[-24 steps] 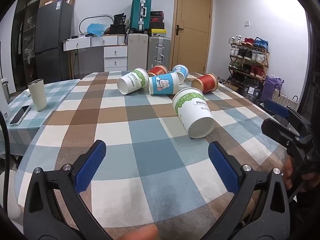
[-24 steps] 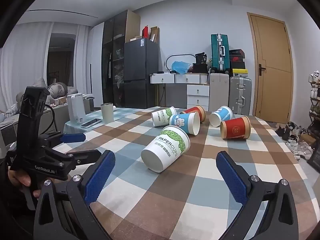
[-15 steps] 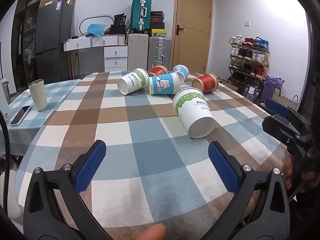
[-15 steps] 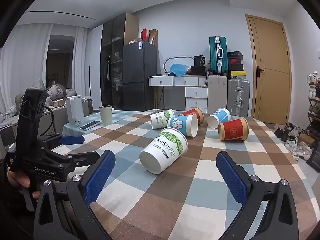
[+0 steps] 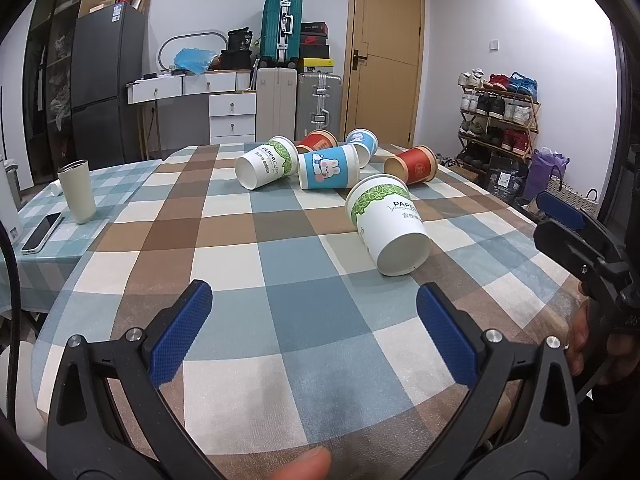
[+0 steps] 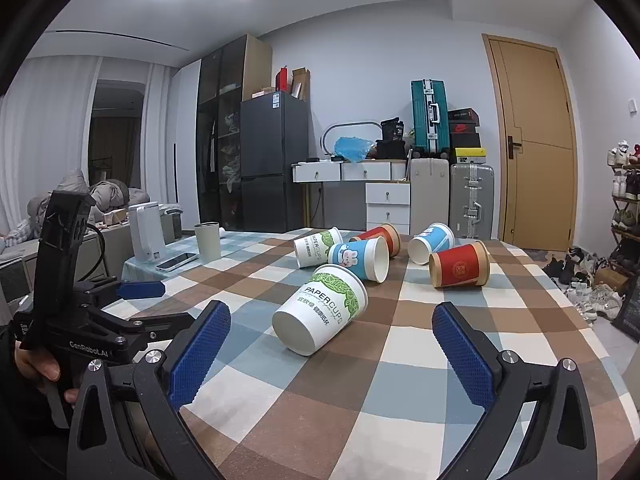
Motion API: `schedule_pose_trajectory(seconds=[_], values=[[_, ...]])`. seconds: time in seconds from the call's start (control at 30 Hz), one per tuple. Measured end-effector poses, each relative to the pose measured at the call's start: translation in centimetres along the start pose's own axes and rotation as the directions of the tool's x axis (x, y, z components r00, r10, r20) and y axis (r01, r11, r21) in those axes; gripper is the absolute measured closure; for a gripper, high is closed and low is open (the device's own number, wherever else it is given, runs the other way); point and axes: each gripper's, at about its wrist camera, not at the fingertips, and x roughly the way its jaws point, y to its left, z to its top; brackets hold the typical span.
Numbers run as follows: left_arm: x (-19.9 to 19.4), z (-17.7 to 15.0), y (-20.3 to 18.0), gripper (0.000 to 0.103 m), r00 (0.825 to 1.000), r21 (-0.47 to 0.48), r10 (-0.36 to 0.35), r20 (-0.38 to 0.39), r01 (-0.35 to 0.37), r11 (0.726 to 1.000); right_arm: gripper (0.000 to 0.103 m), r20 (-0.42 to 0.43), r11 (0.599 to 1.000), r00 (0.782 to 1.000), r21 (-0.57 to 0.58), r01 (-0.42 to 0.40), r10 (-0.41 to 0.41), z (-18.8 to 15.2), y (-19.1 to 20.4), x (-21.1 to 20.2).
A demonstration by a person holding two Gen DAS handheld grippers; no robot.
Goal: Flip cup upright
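Observation:
Several paper cups lie on their sides on the checked tablecloth (image 5: 224, 248). The nearest is a white cup with a green leaf band (image 5: 388, 230), also in the right wrist view (image 6: 320, 314), its base end toward me. Behind it lie a blue rabbit cup (image 5: 329, 166), a second white-green cup (image 5: 266, 162), a red cup (image 5: 412, 165), another red cup (image 5: 318, 142) and another blue cup (image 5: 362, 144). My left gripper (image 5: 314, 326) is open and empty, short of the nearest cup. My right gripper (image 6: 330, 350) is open and empty, just before that cup.
A beige tumbler (image 5: 78, 190) stands upright at the table's left, with a phone (image 5: 42, 232) beside it. A white appliance (image 6: 146, 236) stands behind them. The table's right edge drops off toward a shoe rack (image 5: 496, 120).
The right gripper has tilted upward a little and edged closer to the nearest cup. The left gripper has hardly moved. No cup has moved.

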Motion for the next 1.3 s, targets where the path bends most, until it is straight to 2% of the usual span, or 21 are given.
schedule_pose_trajectory(seconds=[1.3], values=[[0.10, -0.07, -0.10, 0.001, 1.000, 0.007, 0.004, 0.002, -0.004, 1.000, 0.000, -0.011, 1.000, 1.000, -0.011, 0.005, -0.005, -0.01, 0.11, 0.34]])
